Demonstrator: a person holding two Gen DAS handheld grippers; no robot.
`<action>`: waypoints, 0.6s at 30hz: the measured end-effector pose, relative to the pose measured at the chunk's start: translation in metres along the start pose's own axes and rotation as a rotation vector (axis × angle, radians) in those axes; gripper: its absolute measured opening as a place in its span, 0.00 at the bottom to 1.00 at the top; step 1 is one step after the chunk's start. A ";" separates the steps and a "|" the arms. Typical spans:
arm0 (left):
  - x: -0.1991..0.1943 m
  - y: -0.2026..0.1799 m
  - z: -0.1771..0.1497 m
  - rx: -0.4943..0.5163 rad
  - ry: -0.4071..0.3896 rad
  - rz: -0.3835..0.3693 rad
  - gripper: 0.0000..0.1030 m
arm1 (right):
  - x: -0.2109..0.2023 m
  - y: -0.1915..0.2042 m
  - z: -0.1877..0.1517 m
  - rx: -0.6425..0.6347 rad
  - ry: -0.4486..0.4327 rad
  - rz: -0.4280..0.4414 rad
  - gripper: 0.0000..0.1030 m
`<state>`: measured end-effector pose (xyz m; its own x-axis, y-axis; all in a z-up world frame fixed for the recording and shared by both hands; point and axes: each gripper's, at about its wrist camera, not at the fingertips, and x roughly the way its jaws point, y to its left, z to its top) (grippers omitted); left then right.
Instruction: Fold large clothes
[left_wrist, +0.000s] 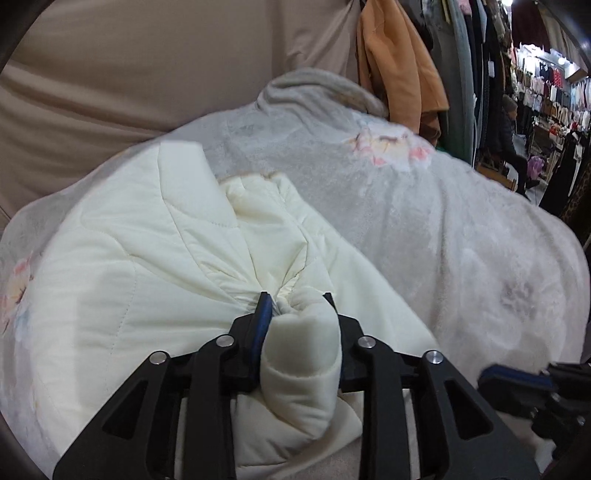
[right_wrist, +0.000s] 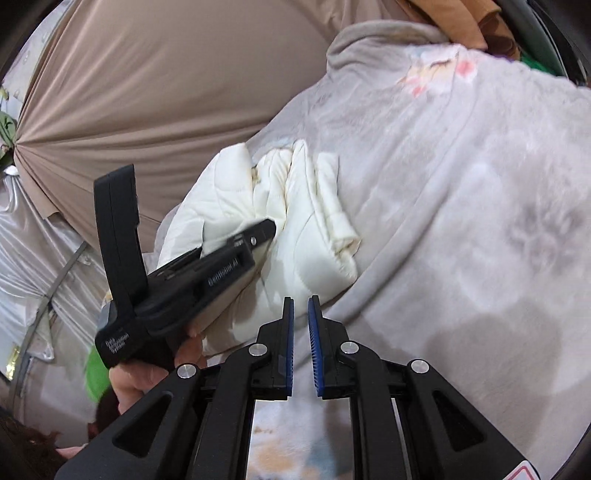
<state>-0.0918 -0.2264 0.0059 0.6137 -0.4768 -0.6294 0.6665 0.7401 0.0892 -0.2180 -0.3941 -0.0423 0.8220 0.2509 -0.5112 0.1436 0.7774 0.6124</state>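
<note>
A cream quilted padded coat (left_wrist: 147, 266) lies bunched on a grey fleece blanket with pink flowers (left_wrist: 424, 221). My left gripper (left_wrist: 297, 301) is shut on a thick rolled fold of the coat near its lower edge. The coat also shows in the right wrist view (right_wrist: 314, 229), with the left gripper's body (right_wrist: 207, 277) over it, held by a hand. My right gripper (right_wrist: 301, 302) hovers above the blanket just right of the coat, its blue pads a narrow gap apart with nothing between them.
A beige cloth backdrop (left_wrist: 147, 66) hangs behind the blanket. An orange garment (left_wrist: 399, 62) and racks of hanging clothes (left_wrist: 535, 96) stand at the far right. A silver curtain (right_wrist: 37, 240) hangs at the left of the right wrist view.
</note>
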 end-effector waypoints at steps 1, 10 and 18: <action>-0.012 0.004 0.003 -0.017 -0.029 -0.021 0.38 | 0.000 0.006 0.005 -0.013 -0.009 -0.009 0.14; -0.130 0.086 -0.025 -0.152 -0.210 0.056 0.88 | -0.023 0.051 0.051 -0.197 -0.148 0.021 0.73; -0.105 0.117 -0.091 -0.199 -0.018 0.172 0.89 | 0.041 0.084 0.076 -0.140 -0.024 0.107 0.76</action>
<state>-0.1169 -0.0459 0.0123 0.7195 -0.3426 -0.6041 0.4563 0.8890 0.0393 -0.1305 -0.3622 0.0344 0.8414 0.3239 -0.4325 -0.0220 0.8203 0.5715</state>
